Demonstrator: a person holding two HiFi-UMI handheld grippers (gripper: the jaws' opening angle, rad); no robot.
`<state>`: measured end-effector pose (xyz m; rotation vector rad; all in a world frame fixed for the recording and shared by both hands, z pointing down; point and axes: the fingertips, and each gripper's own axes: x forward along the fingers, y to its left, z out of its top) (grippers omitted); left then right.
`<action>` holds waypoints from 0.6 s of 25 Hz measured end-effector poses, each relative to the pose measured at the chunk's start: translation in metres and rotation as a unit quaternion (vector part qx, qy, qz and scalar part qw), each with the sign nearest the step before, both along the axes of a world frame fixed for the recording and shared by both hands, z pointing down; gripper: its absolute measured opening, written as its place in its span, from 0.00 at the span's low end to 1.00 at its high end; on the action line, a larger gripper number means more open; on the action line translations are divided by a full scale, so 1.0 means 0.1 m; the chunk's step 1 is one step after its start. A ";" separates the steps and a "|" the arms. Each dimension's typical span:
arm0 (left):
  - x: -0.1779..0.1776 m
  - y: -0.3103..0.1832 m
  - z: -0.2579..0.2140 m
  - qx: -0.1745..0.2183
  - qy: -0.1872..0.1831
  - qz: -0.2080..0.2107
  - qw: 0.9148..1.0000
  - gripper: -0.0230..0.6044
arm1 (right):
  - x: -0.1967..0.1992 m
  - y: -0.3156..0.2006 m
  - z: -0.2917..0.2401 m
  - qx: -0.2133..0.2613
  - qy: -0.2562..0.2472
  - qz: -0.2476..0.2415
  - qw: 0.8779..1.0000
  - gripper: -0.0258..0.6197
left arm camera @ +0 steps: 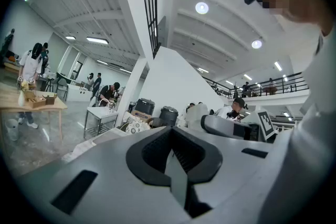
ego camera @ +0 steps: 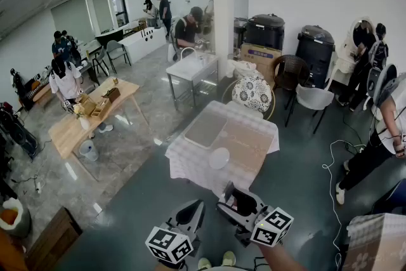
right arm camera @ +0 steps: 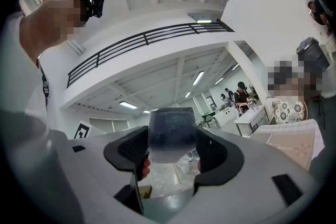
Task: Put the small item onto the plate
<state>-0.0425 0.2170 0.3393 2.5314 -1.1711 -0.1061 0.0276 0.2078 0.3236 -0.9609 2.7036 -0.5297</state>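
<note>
A dark blue-grey block, the small item (right arm camera: 172,134), sits upright between the jaws of my right gripper (right arm camera: 172,150), and both pads touch its sides. In the head view this gripper (ego camera: 230,192) hangs low, short of the cloth-covered table (ego camera: 187,168). On that table lies a white plate (ego camera: 219,157), still well ahead of both grippers. My left gripper (ego camera: 196,206) is beside the right one, its jaws pressed together with nothing between them (left arm camera: 173,147). The item itself cannot be made out in the head view.
The table also carries a grey tray (ego camera: 204,129) and a beige mat (ego camera: 246,143). Behind it stand a patterned round chair (ego camera: 252,93) and a white chair (ego camera: 314,98). A cable (ego camera: 330,168) trails on the floor at right, near a person (ego camera: 380,136). A box (ego camera: 374,241) is at lower right.
</note>
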 end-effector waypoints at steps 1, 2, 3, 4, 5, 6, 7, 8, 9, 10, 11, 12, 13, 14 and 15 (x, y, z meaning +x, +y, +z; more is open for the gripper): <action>0.02 0.01 0.01 -0.001 -0.001 0.000 1.000 0.05 | 0.02 0.02 0.00 0.000 -0.001 -0.001 1.000 0.51; 0.04 0.02 0.01 -0.001 -0.002 0.000 1.000 0.05 | 0.04 0.03 0.00 0.001 -0.002 -0.002 1.000 0.51; 0.06 0.02 0.01 0.000 -0.003 0.000 1.000 0.05 | 0.05 0.04 -0.01 0.003 -0.003 -0.002 1.000 0.51; 0.08 0.02 0.01 0.002 -0.004 0.000 1.000 0.05 | 0.07 0.04 -0.02 0.006 -0.003 -0.004 1.000 0.51; 0.10 0.01 0.01 0.003 -0.005 0.000 1.000 0.05 | 0.08 0.03 -0.03 0.009 -0.005 -0.005 1.000 0.51; 0.12 0.01 0.01 0.004 -0.007 0.001 1.000 0.05 | 0.10 0.03 -0.04 0.009 -0.006 -0.006 1.000 0.51; 0.13 0.01 0.00 0.004 -0.008 0.001 1.000 0.05 | 0.11 0.03 -0.04 0.009 -0.008 -0.007 1.000 0.51; 0.15 0.01 0.00 0.004 -0.010 0.001 1.000 0.05 | 0.13 0.03 -0.04 0.008 -0.010 -0.007 1.000 0.51; 0.17 0.00 0.00 0.004 -0.012 0.000 1.000 0.05 | 0.16 0.03 -0.05 0.006 -0.013 -0.007 1.000 0.51; 0.18 0.00 -0.01 0.004 -0.014 -0.001 1.000 0.05 | 0.18 0.02 -0.05 0.004 -0.017 -0.007 1.000 0.51; 0.20 -0.01 -0.02 0.003 -0.015 -0.002 1.000 0.05 | 0.22 0.01 -0.06 0.002 -0.020 -0.006 1.000 0.51; 0.22 -0.02 -0.03 0.004 -0.017 -0.003 1.000 0.05 | 0.26 0.01 -0.06 0.001 -0.024 -0.006 1.000 0.51; 0.24 -0.02 -0.03 0.004 -0.018 -0.005 1.000 0.05 | 0.30 0.01 -0.06 -0.001 -0.028 -0.005 1.000 0.51; 0.26 -0.03 -0.04 0.004 -0.020 -0.007 1.000 0.05 | 0.35 0.00 -0.07 -0.002 -0.032 -0.004 0.999 0.51; 0.28 -0.04 -0.05 0.005 -0.022 -0.009 1.000 0.05 | 0.40 0.00 -0.07 -0.003 -0.037 -0.003 0.999 0.51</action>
